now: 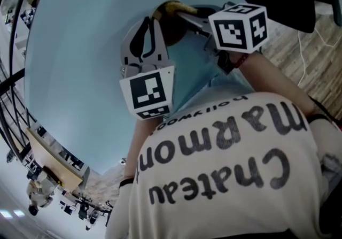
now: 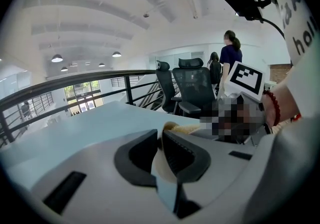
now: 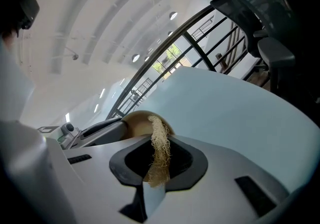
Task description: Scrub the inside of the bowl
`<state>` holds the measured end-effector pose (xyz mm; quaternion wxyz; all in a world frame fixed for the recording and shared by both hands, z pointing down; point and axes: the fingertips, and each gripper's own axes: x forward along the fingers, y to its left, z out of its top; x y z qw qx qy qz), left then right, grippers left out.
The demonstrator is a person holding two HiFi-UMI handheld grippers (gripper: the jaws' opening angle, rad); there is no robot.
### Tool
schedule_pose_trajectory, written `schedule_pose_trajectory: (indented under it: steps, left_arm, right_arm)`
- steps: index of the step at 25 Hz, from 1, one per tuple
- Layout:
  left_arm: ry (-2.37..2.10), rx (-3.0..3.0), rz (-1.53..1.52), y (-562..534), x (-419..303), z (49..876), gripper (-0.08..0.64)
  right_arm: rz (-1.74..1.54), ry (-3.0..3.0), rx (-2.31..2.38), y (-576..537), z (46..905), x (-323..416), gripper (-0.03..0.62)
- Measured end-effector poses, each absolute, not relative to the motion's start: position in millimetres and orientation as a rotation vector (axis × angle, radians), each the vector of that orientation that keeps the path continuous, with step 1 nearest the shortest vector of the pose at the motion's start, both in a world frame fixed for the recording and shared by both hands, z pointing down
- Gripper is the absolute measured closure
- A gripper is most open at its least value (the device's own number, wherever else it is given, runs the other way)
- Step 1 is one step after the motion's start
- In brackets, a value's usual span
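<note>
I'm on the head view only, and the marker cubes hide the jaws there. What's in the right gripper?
Observer: The right gripper is shut on a strip of fibrous scrubber.
Operator: And the left?
Observer: The left gripper pinches the bowl by its rim.
Operator: Is the scrubber inside the bowl?
Observer: In the right gripper view its far end overlaps the bowl's edge. Whether it is inside or outside, I can't tell.
</note>
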<state>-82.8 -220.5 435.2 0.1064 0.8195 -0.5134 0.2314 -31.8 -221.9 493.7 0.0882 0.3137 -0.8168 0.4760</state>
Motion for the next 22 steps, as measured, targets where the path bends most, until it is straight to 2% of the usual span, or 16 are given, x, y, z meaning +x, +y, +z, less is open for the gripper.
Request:
schedule_pose_trajectory:
  steps: [22]
  left_arm:
    - [-1.518,2.332,0.502,-224.7,-83.9,435.8,0.526]
  right_arm:
    - [1.469,-2.398,0.97,-217.8,502.6,-23.6,0.532]
